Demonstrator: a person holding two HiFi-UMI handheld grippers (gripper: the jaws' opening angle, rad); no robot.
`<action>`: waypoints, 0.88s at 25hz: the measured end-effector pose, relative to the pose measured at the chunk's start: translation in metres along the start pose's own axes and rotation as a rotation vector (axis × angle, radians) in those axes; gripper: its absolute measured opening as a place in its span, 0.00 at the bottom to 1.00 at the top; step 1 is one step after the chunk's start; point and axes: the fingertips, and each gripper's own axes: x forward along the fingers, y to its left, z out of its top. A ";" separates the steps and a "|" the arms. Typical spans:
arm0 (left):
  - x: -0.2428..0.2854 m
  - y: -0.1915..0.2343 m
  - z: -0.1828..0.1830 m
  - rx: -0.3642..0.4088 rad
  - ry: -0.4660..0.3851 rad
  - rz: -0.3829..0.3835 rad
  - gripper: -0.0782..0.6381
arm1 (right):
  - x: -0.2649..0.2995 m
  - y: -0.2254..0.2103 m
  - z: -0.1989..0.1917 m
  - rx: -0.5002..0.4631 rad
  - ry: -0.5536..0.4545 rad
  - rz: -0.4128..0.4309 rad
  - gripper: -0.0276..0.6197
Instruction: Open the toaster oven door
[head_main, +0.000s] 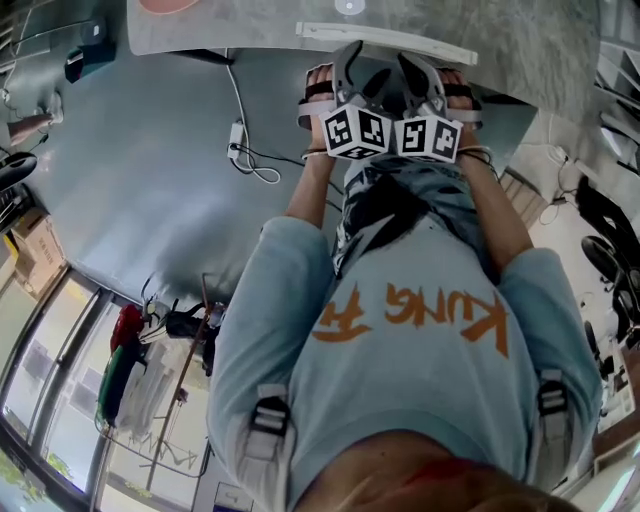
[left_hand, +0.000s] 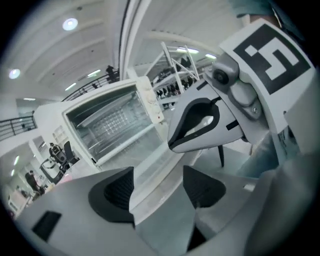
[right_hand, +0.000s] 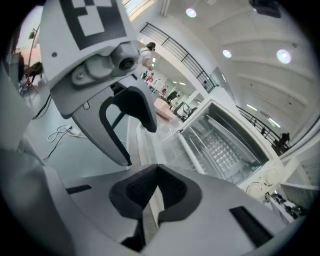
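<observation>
The white toaster oven (left_hand: 107, 120) stands with its glass door (left_hand: 150, 165) swung down flat, so the wire rack inside shows. In the head view the door (head_main: 385, 38) is a white strip at the table's edge, just past both grippers. My left gripper (left_hand: 157, 187) is open, and the door's front edge runs across the gap between its pads. My right gripper (right_hand: 157, 187) is shut with its pads together and nothing in them, and the door (right_hand: 150, 145) lies just beyond it. The two grippers (head_main: 347, 62) (head_main: 420, 68) hang side by side, close together.
A white cable with a power adapter (head_main: 240, 145) lies on the grey floor to the left. Cardboard boxes (head_main: 35, 250) stand at the far left, and black chairs (head_main: 610, 250) at the right. The pale tabletop (head_main: 250, 25) bears the oven.
</observation>
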 end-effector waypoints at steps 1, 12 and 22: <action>-0.002 0.008 0.008 -0.046 -0.028 0.022 0.50 | -0.001 -0.011 0.003 0.032 -0.017 -0.015 0.04; -0.024 0.123 0.074 -0.305 -0.199 0.298 0.14 | 0.004 -0.125 0.030 0.311 -0.092 -0.152 0.04; -0.044 0.198 0.153 -0.504 -0.371 0.383 0.11 | -0.016 -0.231 0.065 0.499 -0.230 -0.276 0.04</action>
